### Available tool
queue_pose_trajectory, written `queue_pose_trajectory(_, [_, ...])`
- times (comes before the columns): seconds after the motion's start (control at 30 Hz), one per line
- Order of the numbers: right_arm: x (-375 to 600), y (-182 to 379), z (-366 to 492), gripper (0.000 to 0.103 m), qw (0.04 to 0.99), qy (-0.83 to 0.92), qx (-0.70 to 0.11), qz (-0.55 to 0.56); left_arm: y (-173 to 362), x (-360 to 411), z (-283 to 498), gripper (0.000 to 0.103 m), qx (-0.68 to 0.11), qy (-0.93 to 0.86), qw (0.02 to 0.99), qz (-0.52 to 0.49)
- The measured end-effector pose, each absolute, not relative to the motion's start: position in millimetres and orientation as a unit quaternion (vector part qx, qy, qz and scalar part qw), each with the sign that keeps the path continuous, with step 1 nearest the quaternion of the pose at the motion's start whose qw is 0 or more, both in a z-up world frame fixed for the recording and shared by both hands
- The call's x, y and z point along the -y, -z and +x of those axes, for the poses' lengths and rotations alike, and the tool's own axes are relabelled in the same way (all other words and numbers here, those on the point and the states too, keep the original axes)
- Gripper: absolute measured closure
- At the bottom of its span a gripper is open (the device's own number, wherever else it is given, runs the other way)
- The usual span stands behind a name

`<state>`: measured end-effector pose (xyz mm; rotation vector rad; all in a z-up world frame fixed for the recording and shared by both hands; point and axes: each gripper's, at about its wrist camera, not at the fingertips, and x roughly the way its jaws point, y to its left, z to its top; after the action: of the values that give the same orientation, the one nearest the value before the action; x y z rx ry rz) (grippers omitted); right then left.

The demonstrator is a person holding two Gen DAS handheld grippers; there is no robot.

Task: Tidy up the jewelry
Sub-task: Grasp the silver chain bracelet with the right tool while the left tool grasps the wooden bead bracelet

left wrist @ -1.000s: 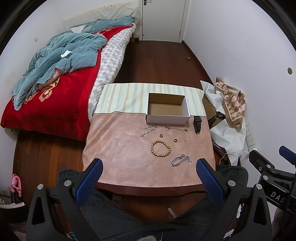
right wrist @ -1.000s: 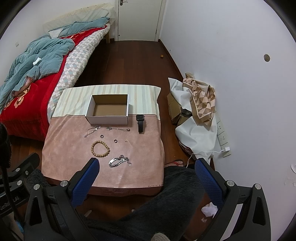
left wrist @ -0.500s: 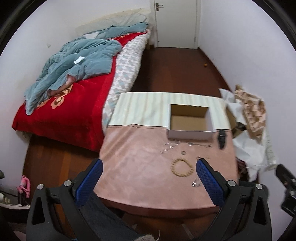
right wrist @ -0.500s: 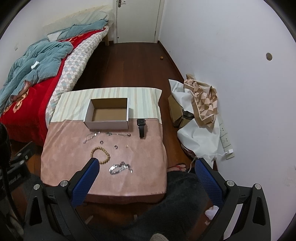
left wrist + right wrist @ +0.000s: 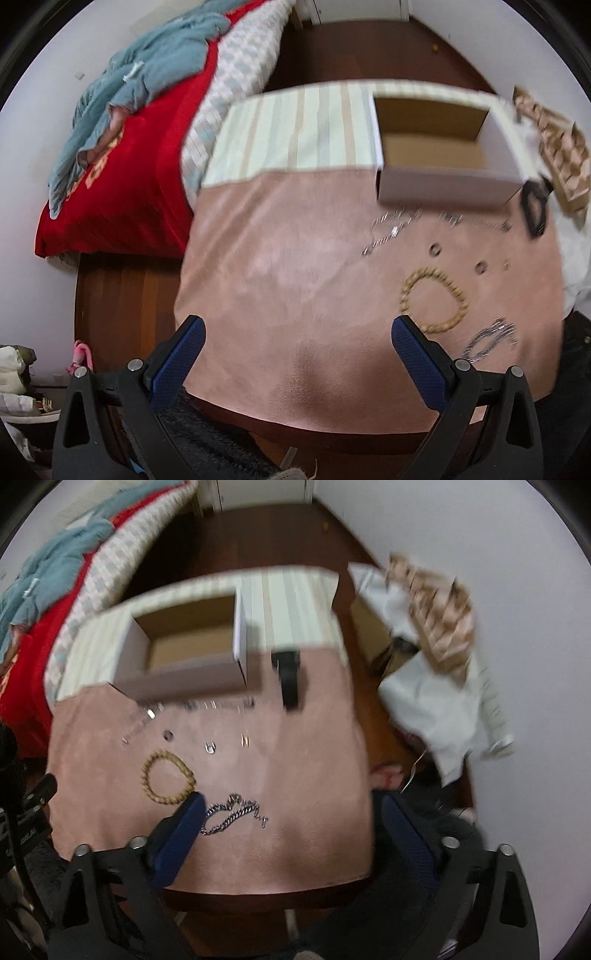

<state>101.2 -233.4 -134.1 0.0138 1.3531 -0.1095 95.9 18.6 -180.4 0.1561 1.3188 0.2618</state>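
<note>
A small table with a pink cloth holds jewelry: a wooden bead bracelet, a silver chain bracelet, thin silver chains, small rings and a black watch. An open white cardboard box stands behind them, empty. My left gripper is open above the table's near left. My right gripper is open above the near edge, its left finger beside the chain bracelet.
A bed with a red cover and a blue blanket stands left of the table. White bags and patterned paper lie on the floor at the right by the wall. Dark wood floor runs back to a door.
Both grippers have moved forward and down toward the table, so the jewelry and box look much larger. Both current views are motion-blurred. Both grippers stay open.
</note>
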Motion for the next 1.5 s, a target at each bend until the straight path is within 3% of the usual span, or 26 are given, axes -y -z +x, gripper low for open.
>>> queue_pose_trajectory(0.07, [237, 174, 104, 0.024, 0.758, 0.049, -0.650, 0.027, 196, -19, 95, 0.000, -0.619, -0.124, 0.771, 0.078])
queue_pose_trajectory(0.2, [236, 225, 101, 0.032, 0.735, 0.041, -0.673, 0.070, 220, -22, 96, 0.000, -0.633, -0.129, 0.759, 0.082])
queue_pose_trajectory(0.33, [226, 254, 96, 0.038, 0.722, 0.030, -0.686, 0.086, 229, -25, 102, 0.000, -0.637, -0.136, 0.754, 0.086])
queue_pose_trajectory(0.5, [202, 269, 94, 0.059, 0.725, 0.036, -0.687, 0.039, 233, -25, 107, 0.000, -0.641, -0.135, 0.751, 0.083])
queue_pose_trajectory(0.57, [195, 267, 91, 0.094, 0.739, 0.038, -0.673, 0.019, 236, -21, 109, 0.000, -0.643, -0.128, 0.751, 0.083])
queue_pose_trajectory(0.93, [224, 245, 83, 0.095, 0.749, 0.055, -0.657, 0.065, 274, 6, 130, 0.001, -0.673, -0.056, 0.736, 0.052])
queue_pose_trajectory(1.23, [230, 242, 92, 0.096, 0.752, 0.056, -0.653, 0.064, 276, 23, 132, 0.056, -0.662, -0.011, 0.747, 0.059])
queue_pose_trajectory(1.3, [235, 245, 96, 0.096, 0.752, 0.055, -0.654, 0.063, 274, 27, 130, 0.085, -0.659, 0.010, 0.750, 0.054])
queue_pose_trajectory(1.33, [235, 246, 97, 0.101, 0.752, 0.055, -0.654, 0.063, 273, 29, 129, 0.092, -0.659, 0.016, 0.750, 0.054])
queue_pose_trajectory(1.5, [234, 244, 100, 0.101, 0.755, 0.052, -0.651, 0.061, 266, 28, 122, 0.096, -0.648, 0.031, 0.760, 0.052])
